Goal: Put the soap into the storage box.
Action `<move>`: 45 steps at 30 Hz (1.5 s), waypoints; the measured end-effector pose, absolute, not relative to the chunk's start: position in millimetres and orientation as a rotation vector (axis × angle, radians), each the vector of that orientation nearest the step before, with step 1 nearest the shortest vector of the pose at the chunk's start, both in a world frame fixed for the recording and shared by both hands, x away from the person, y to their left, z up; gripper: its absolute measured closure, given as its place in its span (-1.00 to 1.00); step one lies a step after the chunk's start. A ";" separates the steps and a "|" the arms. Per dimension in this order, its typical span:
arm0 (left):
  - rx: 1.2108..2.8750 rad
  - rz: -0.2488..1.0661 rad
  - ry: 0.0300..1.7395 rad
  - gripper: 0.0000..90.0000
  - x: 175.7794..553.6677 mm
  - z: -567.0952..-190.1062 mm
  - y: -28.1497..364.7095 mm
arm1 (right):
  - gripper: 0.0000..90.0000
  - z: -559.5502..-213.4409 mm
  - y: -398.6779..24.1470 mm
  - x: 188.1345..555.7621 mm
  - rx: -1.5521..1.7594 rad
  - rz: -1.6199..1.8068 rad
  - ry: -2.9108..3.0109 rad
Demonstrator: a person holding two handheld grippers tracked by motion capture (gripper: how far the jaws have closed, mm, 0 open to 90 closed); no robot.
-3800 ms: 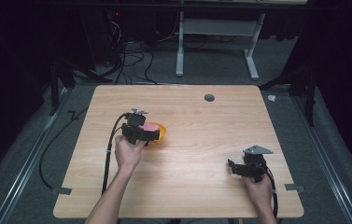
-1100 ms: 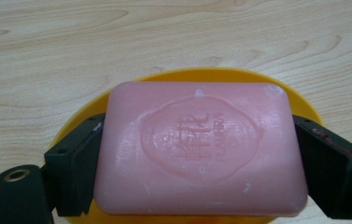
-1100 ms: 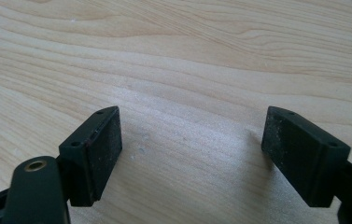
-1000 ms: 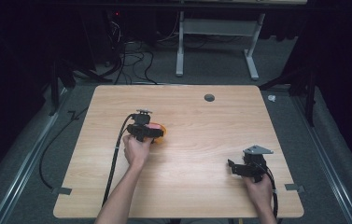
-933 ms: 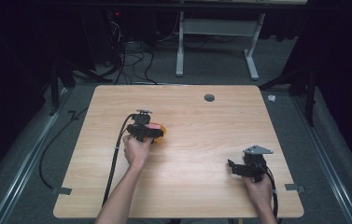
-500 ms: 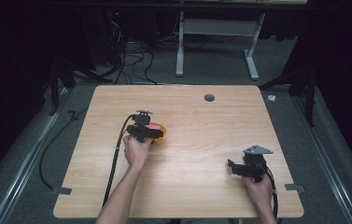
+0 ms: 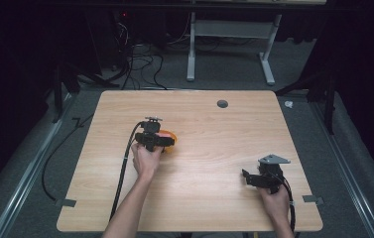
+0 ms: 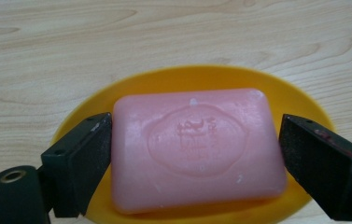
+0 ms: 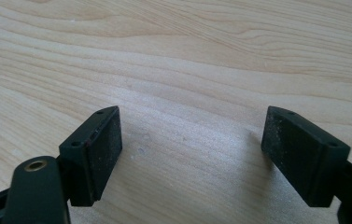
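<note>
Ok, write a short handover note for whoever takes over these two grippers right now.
Left gripper: open, jaws on either side of the pink rectangular soap bar; the left jaw looks against it, the right one stands clear.
Right gripper: open, holding nothing, low over bare wooden table at the near right.
Soap lies flat in the oval yellow plastic dish, left of the table's middle.
Done: left gripper lined up on the soap.
Left: probably close and lift.

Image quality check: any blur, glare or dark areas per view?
High view: table lit, surroundings near black. Left gripper view: pink soap bar and yellow dish sharp, no glare. Right gripper view: wood grain sharp, soft shadows under the right tool.
</note>
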State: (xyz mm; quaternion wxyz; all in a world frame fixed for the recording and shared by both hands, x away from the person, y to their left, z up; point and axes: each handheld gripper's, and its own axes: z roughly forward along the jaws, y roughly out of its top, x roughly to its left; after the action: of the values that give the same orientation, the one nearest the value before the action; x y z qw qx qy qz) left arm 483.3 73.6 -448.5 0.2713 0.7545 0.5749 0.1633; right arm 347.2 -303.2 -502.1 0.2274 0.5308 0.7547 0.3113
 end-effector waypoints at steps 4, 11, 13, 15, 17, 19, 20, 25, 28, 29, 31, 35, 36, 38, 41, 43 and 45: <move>2.021 0.440 1.543 -0.69 482.0 -444.0 75.7 | -0.53 -502.0 -303.2 347.2 1.462 0.857 2.079; 2.020 0.443 1.528 -0.69 478.8 -439.6 77.2 | -0.53 -502.1 -303.1 347.2 1.464 0.857 2.079; 2.012 0.445 1.519 -0.69 477.7 -438.1 77.9 | -0.53 -502.1 -303.2 347.3 1.461 0.858 2.080; 2.012 0.445 1.511 -0.68 476.3 -436.4 79.0 | -0.53 -502.1 -303.1 347.2 1.462 0.858 2.079; 2.010 0.439 1.500 -0.68 475.2 -435.1 80.5 | -0.53 -502.1 -303.2 347.2 1.461 0.858 2.080; 2.008 0.434 1.486 -0.68 473.5 -433.3 82.5 | -0.53 -502.1 -303.2 347.2 1.461 0.858 2.080; 2.008 0.433 1.478 -0.67 472.5 -432.4 83.5 | -0.53 -502.1 -303.2 347.2 1.461 0.858 2.080; 2.000 0.426 1.457 -0.66 468.8 -429.7 89.1 | -0.53 -502.1 -303.2 347.2 1.461 0.858 2.080; 2.001 0.430 1.451 -0.66 466.7 -428.5 92.0 | -0.53 -502.1 -303.1 347.2 1.463 0.858 2.079; 2.001 0.430 1.446 -0.66 465.7 -427.7 92.6 | -0.53 -502.1 -303.0 347.2 1.463 0.858 2.079; 2.001 0.431 1.434 -0.66 463.7 -425.4 94.1 | -0.53 -502.1 -303.0 347.2 1.463 0.858 2.079; 1.997 0.440 1.412 -0.66 459.4 -421.1 97.3 | -0.53 -502.1 -303.0 347.2 1.463 0.858 2.079; 1.995 0.445 1.410 -0.66 458.4 -420.3 98.3 | -0.53 -502.1 -303.0 347.2 1.463 0.858 2.079; 1.991 0.442 1.403 -0.66 456.6 -418.5 100.8 | -0.53 -502.1 -303.0 347.2 1.463 0.858 2.079; 1.980 0.450 1.403 -0.66 453.9 -416.6 104.5 | -0.53 -502.1 -303.0 347.2 1.463 0.858 2.079; 1.978 0.449 1.402 -0.65 452.7 -416.1 107.4 | -0.53 -502.1 -303.0 347.2 1.463 0.858 2.079; 1.972 0.449 1.405 -0.65 451.8 -416.5 110.2 | -0.53 -502.1 -303.0 347.2 1.463 0.857 2.079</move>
State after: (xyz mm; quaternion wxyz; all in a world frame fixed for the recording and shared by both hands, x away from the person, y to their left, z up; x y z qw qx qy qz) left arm 451.8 110.2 -416.5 0.3328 0.7551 0.5381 0.1720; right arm 347.2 -303.0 -502.1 0.2273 0.5311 0.7546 0.3112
